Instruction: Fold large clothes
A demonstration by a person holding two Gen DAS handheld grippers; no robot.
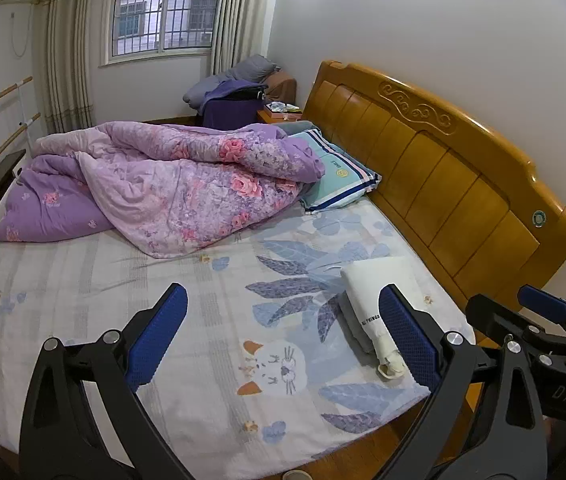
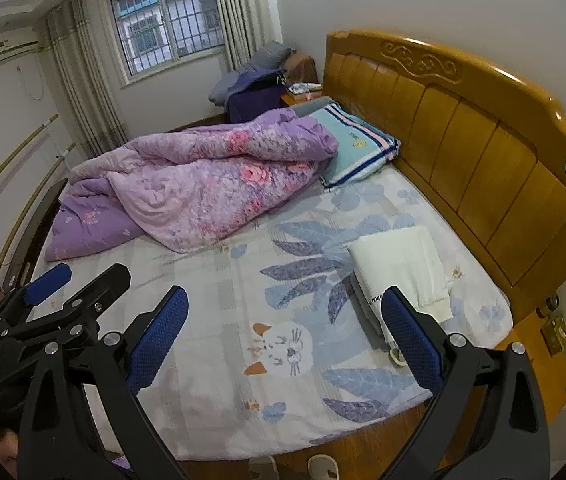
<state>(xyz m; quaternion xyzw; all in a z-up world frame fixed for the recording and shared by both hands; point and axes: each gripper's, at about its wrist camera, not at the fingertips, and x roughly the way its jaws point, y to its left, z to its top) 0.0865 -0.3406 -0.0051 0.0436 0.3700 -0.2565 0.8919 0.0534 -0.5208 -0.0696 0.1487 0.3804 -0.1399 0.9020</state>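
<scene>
We hold the left claw (image 1: pixel 283 332) wide, empty, above the bed (image 1: pixel 83 288). Right claw (image 2: pixel 285 334) likewise wide, gripping nothing. The folded white garment (image 2: pixel 399 264) lies on a grey one near the headboard (image 2: pixel 483 152). Judgement: stack looks finished; square its edges gently. No containers seen.

My left gripper (image 1: pixel 283 332) and right gripper (image 2: pixel 285 332) hover side by side, level, both with blue-padded jaws spread wide apart and holding nothing.
</scene>
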